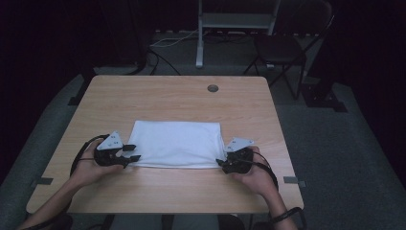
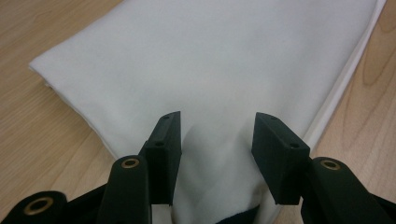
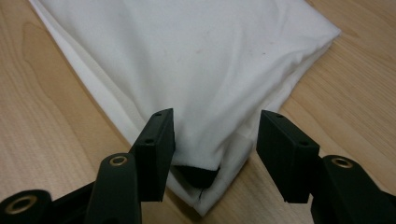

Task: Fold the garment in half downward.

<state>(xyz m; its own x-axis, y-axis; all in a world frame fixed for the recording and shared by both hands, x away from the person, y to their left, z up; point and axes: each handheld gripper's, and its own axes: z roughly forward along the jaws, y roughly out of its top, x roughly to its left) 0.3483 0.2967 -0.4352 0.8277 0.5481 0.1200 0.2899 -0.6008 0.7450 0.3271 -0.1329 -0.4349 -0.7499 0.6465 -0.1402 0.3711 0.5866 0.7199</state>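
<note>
Lying flat: folded white cloth, long axis left-right | both grippers open at near corners

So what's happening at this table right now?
A person holds a gripper in each hand at the near corners of a folded white cloth lying flat on the wooden table. The left gripper and right gripper both stand open, each with a corner of the cloth between its jaws, not pinched.

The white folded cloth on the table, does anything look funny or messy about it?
Mostly neat: the white folded cloth lies flat and square on the light wooden table. Small oddities: faint specks on its top, and at the near corner the layers gape a little, with something dark showing inside.
</note>
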